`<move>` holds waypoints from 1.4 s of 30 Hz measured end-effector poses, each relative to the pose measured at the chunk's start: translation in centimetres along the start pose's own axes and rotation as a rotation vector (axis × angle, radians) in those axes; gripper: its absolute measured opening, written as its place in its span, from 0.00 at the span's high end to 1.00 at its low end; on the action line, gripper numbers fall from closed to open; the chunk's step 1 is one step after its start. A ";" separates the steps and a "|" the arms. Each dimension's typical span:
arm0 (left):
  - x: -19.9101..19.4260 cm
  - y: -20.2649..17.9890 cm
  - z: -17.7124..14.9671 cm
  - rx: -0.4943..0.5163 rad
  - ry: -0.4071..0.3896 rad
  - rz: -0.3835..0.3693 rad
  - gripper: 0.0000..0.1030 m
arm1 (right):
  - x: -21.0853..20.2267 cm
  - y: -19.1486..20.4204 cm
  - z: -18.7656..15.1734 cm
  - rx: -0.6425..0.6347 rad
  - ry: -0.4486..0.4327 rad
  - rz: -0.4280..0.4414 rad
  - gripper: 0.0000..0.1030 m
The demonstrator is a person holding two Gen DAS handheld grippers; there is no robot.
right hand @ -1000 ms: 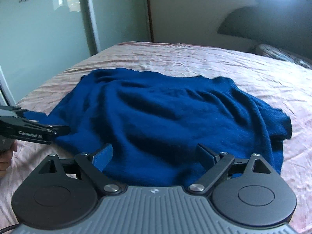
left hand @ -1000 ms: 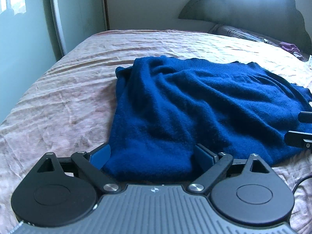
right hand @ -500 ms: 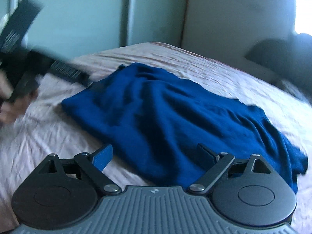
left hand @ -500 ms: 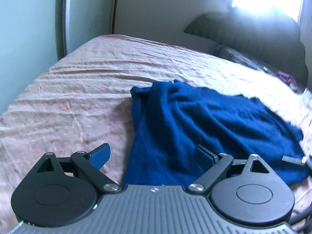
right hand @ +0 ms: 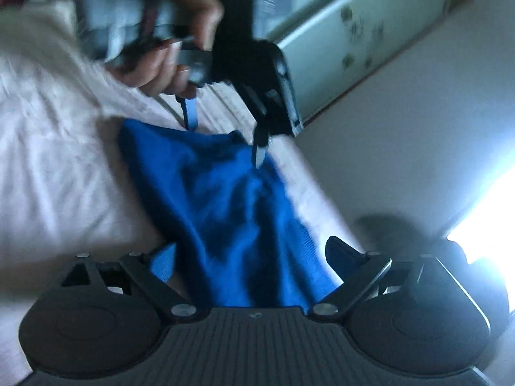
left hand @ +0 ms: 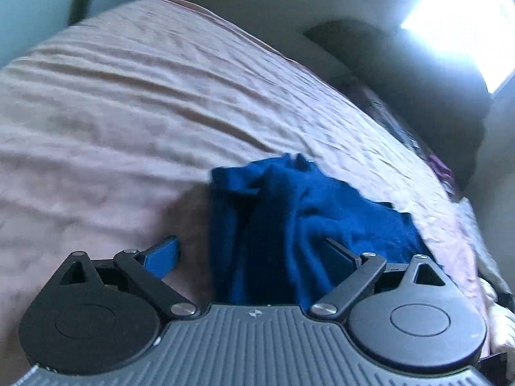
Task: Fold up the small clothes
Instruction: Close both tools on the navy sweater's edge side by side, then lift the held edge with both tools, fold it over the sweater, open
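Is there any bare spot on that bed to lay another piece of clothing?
Yes: left of the blue sweater, the pink bedspread lies bare up to the far wall. It is crowded where the left hand-held gripper and the right hand-held gripper work the sweater.

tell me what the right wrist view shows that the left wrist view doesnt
Only the right wrist view shows the person's hand holding the left tongs open above the far edge of the blue sweater, plus a glass cabinet door. Only the left wrist view shows the dark headboard. Both show the sweater on the pink bedspread.
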State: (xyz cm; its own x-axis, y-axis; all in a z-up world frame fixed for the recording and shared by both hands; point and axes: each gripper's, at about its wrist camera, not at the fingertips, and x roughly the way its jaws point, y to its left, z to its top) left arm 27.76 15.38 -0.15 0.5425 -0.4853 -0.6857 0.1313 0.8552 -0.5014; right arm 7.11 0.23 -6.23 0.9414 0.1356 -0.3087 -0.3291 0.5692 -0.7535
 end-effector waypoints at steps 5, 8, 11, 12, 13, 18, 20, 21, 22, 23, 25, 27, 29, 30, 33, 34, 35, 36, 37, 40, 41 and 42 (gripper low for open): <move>2.1 -1.0 1.3 0.029 0.040 -0.075 0.09 | 2.1 0.8 1.5 -0.024 -0.041 -0.058 0.08; 3.4 -1.5 1.8 0.026 0.043 -0.101 0.10 | 3.1 0.6 2.2 -0.008 -0.055 -0.044 0.11; 4.3 -1.7 2.3 0.042 0.031 -0.108 0.20 | 3.7 0.2 2.5 0.026 -0.051 0.015 0.32; 4.6 -1.6 2.6 0.049 0.031 -0.107 0.25 | 3.8 0.2 2.6 0.030 -0.051 0.032 0.40; 4.8 -1.6 2.7 0.053 0.034 -0.102 0.37 | 3.9 0.5 2.7 0.029 -0.050 0.048 0.54; 5.4 -1.6 3.3 0.081 0.069 -0.050 0.83 | 4.3 1.5 2.6 0.022 -0.052 0.116 0.86; 5.1 -2.0 3.0 0.108 0.048 -0.035 0.85 | 3.9 0.9 2.5 0.045 -0.070 0.132 0.89; 4.9 -2.4 2.8 0.133 0.036 -0.020 0.86 | 3.8 0.4 2.3 0.072 -0.074 0.147 0.89; 4.7 -3.0 2.6 0.160 0.022 -0.003 0.86 | 3.7 -0.5 2.2 0.128 -0.079 0.176 0.90; 4.4 -3.6 2.3 0.188 0.005 0.014 0.86 | 3.6 -1.4 2.0 0.174 -0.082 0.197 0.90; 3.8 -4.7 2.1 0.221 -0.022 0.033 0.86 | 3.3 -3.4 1.6 0.293 -0.091 0.246 0.91; 3.0 -5.9 1.9 0.252 -0.047 0.051 0.86 | 3.1 -5.7 0.9 0.420 -0.102 0.300 0.91; 2.2 -7.0 2.0 0.261 -0.066 0.060 0.86 | 2.7 -7.6 0.0 0.538 -0.107 0.352 0.92; 1.8 -7.4 2.0 0.260 -0.073 0.061 0.86 | 2.7 -8.5 -0.5 0.582 -0.111 0.371 0.93; 0.9 -9.0 2.2 0.229 -0.093 0.060 0.86 | 2.0 -10.8 -2.5 0.728 -0.118 0.428 0.93; 0.7 -9.5 2.3 0.215 -0.098 0.057 0.86 | 1.8 -11.7 -3.4 0.784 -0.119 0.448 0.93; 0.5 -10.0 2.4 0.197 -0.102 0.052 0.86 | 1.8 -12.5 -4.1 0.830 -0.119 0.464 0.93; 0.4 -10.5 2.5 0.177 -0.105 0.041 0.86 | 1.8 -13.0 -4.9 0.869 -0.118 0.475 0.93; 0.3 -11.0 2.5 0.161 -0.108 0.031 0.86 | 1.8 -13.8 -5.7 0.921 -0.118 0.488 0.94; 0.2 -12.7 2.3 0.127 -0.111 0.012 0.86 | 1.7 -15.0 -7.3 1.020 -0.119 0.509 0.95; 0.2 -13.4 2.2 0.122 -0.111 0.008 0.86 | 1.5 -15.2 -7.8 1.044 -0.120 0.513 0.95; 0.2 -14.0 2.1 0.120 -0.111 0.005 0.86 | 1.3 -15.6 -8.5 1.071 -0.122 0.517 0.95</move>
State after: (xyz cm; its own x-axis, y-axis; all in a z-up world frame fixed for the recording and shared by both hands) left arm 27.83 3.69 7.83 0.6310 -0.4632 -0.6223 0.2224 0.8765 -0.4269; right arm 12.86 -15.33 0.21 0.7357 0.5904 -0.3319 -0.4965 0.8034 0.3286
